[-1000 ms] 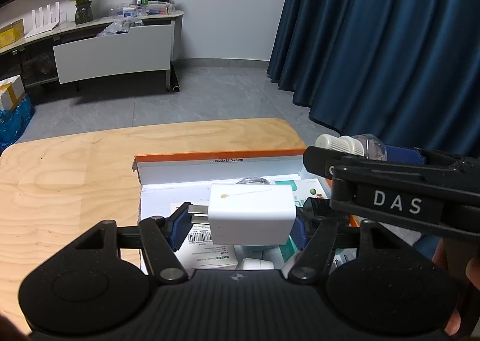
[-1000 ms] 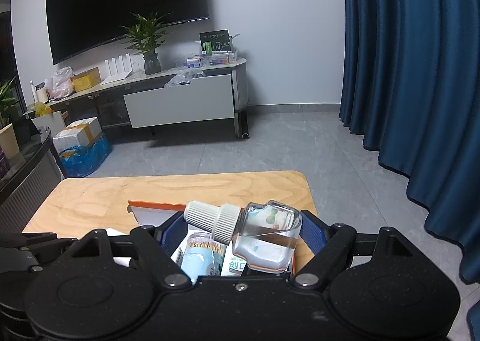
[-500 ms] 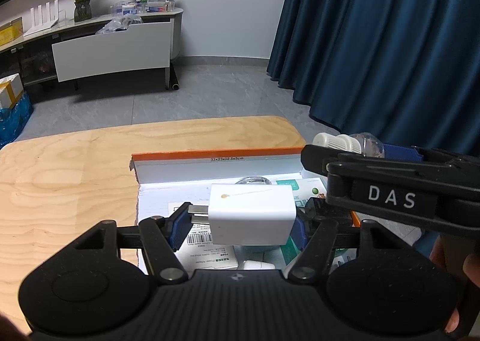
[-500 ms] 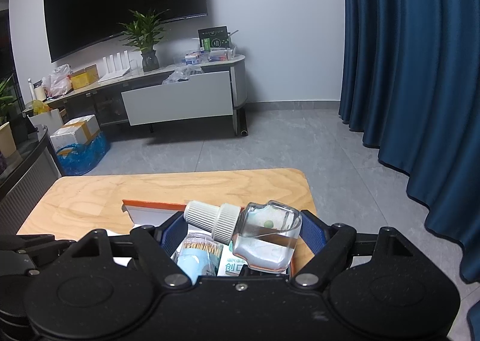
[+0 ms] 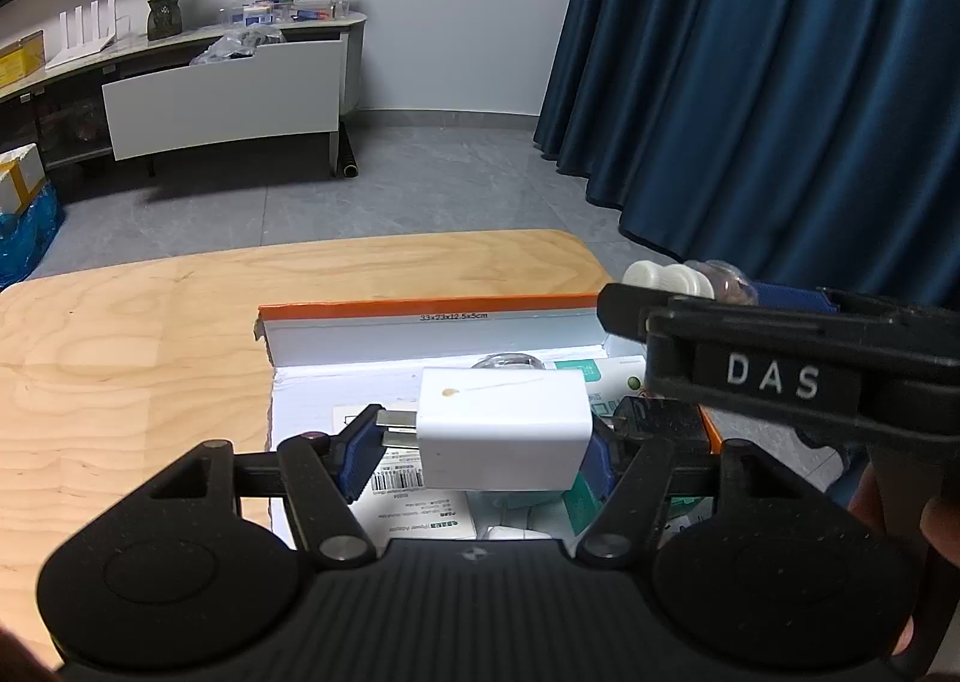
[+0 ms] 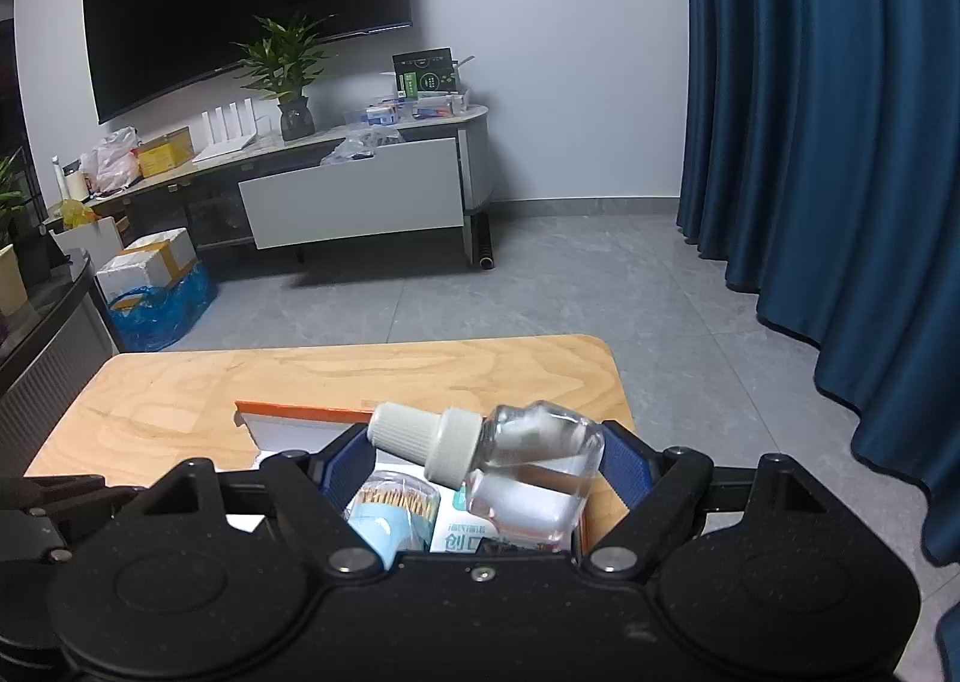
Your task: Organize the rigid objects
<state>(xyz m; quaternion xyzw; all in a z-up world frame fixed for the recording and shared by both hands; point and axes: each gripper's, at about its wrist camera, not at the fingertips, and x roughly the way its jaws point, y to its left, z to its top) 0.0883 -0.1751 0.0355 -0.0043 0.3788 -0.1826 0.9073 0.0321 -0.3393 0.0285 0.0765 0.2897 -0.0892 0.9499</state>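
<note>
My left gripper (image 5: pixel 480 445) is shut on a white power adapter (image 5: pixel 504 427), its metal prongs pointing left, held above the open orange-edged white box (image 5: pixel 420 331) on the wooden table (image 5: pixel 132 358). My right gripper (image 6: pixel 486 469) is shut on a clear glass dropper bottle (image 6: pixel 528 478) with a white ribbed cap, lying sideways with the cap to the left, over the right part of the same box (image 6: pixel 300 418). The right gripper also shows in the left wrist view (image 5: pixel 774 376), marked DAS, just right of the adapter.
The box holds a toothpick jar (image 6: pixel 393 508), a teal-and-white packet (image 6: pixel 462 532), a labelled white carton (image 5: pixel 414 508) and a black item (image 5: pixel 660 418). Blue curtains (image 5: pixel 780 82) hang to the right. A TV cabinet (image 6: pixel 360 196) stands across the grey floor.
The right gripper has risen a little, and the dropper bottle in it has tilted, cap end now higher. The left gripper and adapter have barely moved.
</note>
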